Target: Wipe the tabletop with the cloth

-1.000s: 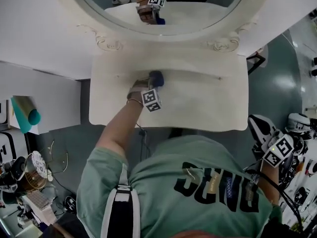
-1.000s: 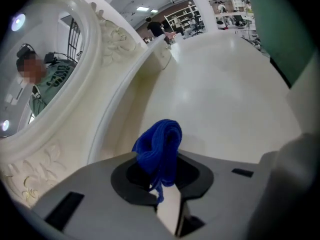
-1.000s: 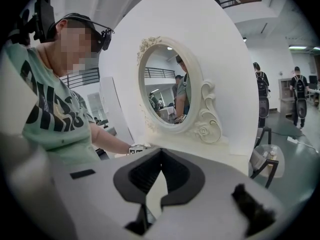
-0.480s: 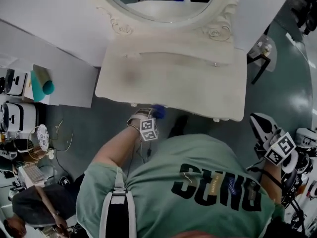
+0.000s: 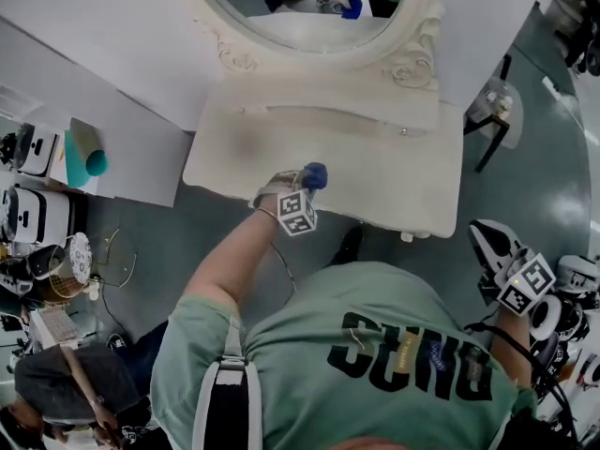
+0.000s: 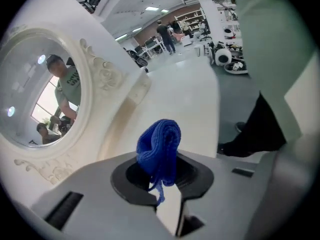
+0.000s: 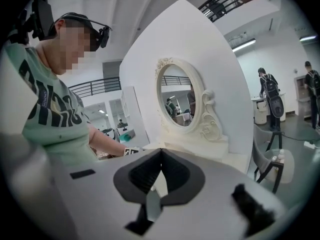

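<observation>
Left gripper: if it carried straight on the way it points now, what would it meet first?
Probably the cream tabletop: the left gripper, shut on the blue knitted cloth, aims low along that surface. The carved white mirror frame stands aside of that line. Depth is unclear.

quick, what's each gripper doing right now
left gripper: shut on the blue cloth
right gripper: shut, nothing between its jaws

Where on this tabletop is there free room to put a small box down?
Nearly the whole tabletop is bare: the wide right part between the left gripper with its cloth and the right edge, and the left part before the mirror frame. Only the front edge at the cloth is occupied.
</observation>
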A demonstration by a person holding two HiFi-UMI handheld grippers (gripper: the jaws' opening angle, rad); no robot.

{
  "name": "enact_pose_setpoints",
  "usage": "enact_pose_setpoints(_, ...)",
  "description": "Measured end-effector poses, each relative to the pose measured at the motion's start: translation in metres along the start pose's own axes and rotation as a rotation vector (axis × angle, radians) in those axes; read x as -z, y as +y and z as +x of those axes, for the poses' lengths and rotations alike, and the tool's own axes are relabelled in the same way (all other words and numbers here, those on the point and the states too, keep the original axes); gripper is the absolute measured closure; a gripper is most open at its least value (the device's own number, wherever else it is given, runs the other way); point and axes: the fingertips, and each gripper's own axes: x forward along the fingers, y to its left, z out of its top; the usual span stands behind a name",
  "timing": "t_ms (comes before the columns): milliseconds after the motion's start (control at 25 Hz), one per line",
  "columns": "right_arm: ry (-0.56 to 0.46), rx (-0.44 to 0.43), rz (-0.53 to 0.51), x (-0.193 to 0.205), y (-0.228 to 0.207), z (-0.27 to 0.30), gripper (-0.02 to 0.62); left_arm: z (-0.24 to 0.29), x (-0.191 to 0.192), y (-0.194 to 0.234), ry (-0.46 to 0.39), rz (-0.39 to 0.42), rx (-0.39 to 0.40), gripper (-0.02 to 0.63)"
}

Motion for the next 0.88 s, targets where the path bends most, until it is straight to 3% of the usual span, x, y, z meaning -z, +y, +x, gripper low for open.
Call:
enact_pose_setpoints(200,0.046,0.053,-0.004,-0.018,-0.021,0.059,0.583,0.082,-0.004,0.119,0.001,0.057,-0.072,0.523)
enact_pose_setpoints(360,0.073,0.114,0.034,-0.031,-0.043,0.093,0.583,0.134,-0.006,0.162,0.006,0.089,-0.06,0.523)
enact_pose_setpoints(560,0.103,0.139,0.057,-0.038,-0.056,0.125,0.583,0.165,0.001,0.165,-0.016,0.116,-0.018,0.523)
enact_pose_setpoints(880,0.132,0.094,0.039,-0.037,-0.051,0.146,0.584,0.147,0.004,0.133,-0.072,0.166,0.031,0.526)
